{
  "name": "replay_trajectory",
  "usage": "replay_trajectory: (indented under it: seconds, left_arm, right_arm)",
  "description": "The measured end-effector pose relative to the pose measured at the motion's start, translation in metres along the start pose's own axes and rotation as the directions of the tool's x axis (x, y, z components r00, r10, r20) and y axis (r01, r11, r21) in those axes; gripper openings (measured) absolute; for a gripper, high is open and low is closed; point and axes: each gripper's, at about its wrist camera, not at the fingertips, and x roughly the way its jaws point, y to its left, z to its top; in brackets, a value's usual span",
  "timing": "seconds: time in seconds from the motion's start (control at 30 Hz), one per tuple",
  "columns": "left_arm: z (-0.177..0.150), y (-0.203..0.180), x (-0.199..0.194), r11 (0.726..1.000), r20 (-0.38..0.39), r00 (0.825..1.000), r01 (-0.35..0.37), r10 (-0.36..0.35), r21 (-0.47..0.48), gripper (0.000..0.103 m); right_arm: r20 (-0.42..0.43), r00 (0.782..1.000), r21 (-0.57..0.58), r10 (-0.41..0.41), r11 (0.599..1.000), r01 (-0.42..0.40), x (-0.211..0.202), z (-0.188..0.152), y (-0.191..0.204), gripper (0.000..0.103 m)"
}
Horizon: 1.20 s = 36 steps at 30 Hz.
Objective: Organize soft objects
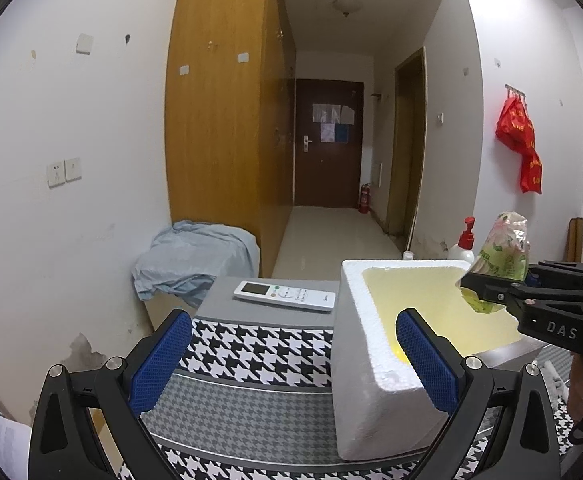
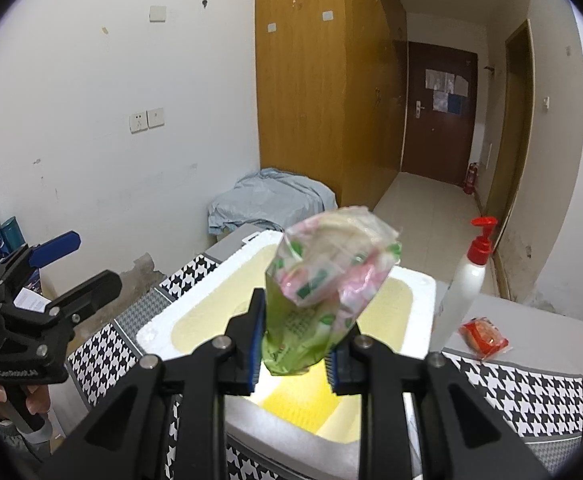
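My right gripper (image 2: 293, 354) is shut on a soft green and pink plastic packet (image 2: 327, 280) and holds it above the open white foam box (image 2: 419, 292). In the left wrist view the packet (image 1: 503, 248) and right gripper (image 1: 475, 286) hang over the box (image 1: 375, 384) at its far right side. The box's inside is yellowish. My left gripper (image 1: 291, 356) is open and empty, low over the houndstooth cloth (image 1: 259, 356), with one finger (image 1: 423, 360) in front of the box's near wall. A small red packet (image 2: 483, 336) lies right of the box.
A white remote (image 1: 285, 295) lies on the grey surface behind the cloth. A white pump bottle with a red top (image 2: 465, 280) stands by the box's right side. A light blue cloth heap (image 1: 195, 260) lies by the wooden wardrobe (image 1: 219, 120). A corridor leads to a dark door.
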Motion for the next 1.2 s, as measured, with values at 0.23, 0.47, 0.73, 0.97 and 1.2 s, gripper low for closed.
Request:
replay_trajectory:
  seconds: [0.23, 0.47, 0.73, 0.97, 1.2]
  left_arm:
    - [-0.003, -0.001, 0.006, 1.0, -0.018, 1.0, 0.017, -0.017, -0.002, 0.102]
    - [-0.002, 0.001, 0.008, 1.0, -0.027, 1.0, 0.014, -0.014, -0.005, 0.102]
    - [-0.002, 0.001, 0.01, 1.0, -0.03, 0.999, 0.011, -0.011, -0.008, 0.102]
    - [0.0, -0.003, 0.007, 1.0, -0.025, 1.0, 0.01, -0.01, -0.008, 0.102]
    - [0.001, -0.013, -0.008, 1.0, -0.002, 1.0, 0.022, -0.022, -0.004, 0.102]
  right_arm:
    - [-0.023, 1.0, -0.006, -0.014, 1.0, 0.014, 0.013, 0.004, 0.001, 0.056]
    - [-0.023, 0.999, -0.026, -0.033, 0.999, 0.033, 0.015, 0.006, 0.005, 0.068]
    - [-0.014, 0.999, -0.023, -0.029, 0.999, 0.029, 0.011, 0.005, 0.004, 0.07]
    - [0.012, 1.0, 0.007, -0.027, 1.0, 0.027, -0.004, 0.002, -0.003, 0.07]
    - [0.044, 0.998, 0.012, -0.042, 0.999, 0.041, -0.027, -0.001, -0.003, 0.07]
